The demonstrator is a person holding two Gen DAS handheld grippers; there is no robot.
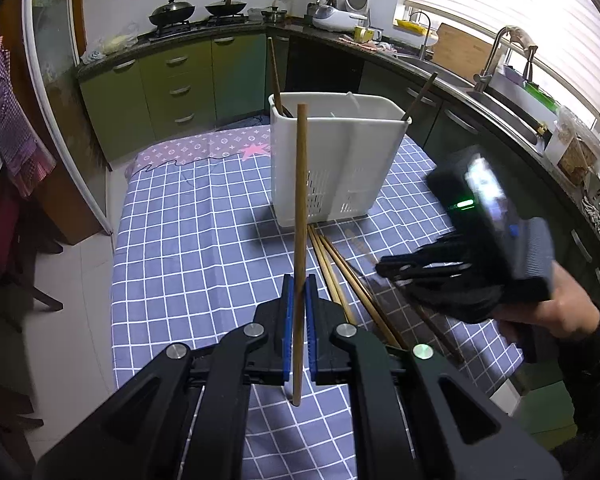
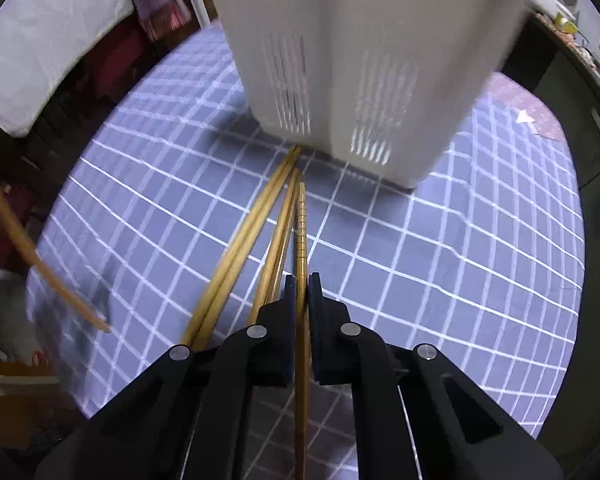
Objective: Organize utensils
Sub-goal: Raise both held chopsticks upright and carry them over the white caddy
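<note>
My left gripper (image 1: pixel 299 280) is shut on a wooden chopstick (image 1: pixel 300 200) that stands nearly upright in front of the white utensil holder (image 1: pixel 340 152). The holder stands on the checked cloth with two dark utensil handles leaning inside. Several chopsticks (image 1: pixel 336 268) lie on the cloth in front of its base. My right gripper (image 2: pixel 299 280) is shut on one ridged golden chopstick (image 2: pixel 301 224), beside the other chopsticks (image 2: pixel 240 248) on the cloth. The holder's slotted wall (image 2: pixel 356 80) rises just beyond. From the left wrist view the right gripper's black body (image 1: pixel 488 236) shows at the right, in a hand.
The blue checked tablecloth (image 1: pixel 204 220) covers a small table; its edges fall off on the left and at the far end. Green cabinets (image 1: pixel 188 80), a stove with pans and a sink counter (image 1: pixel 500 96) ring the room. The other hand's chopstick (image 2: pixel 40 264) shows at the left.
</note>
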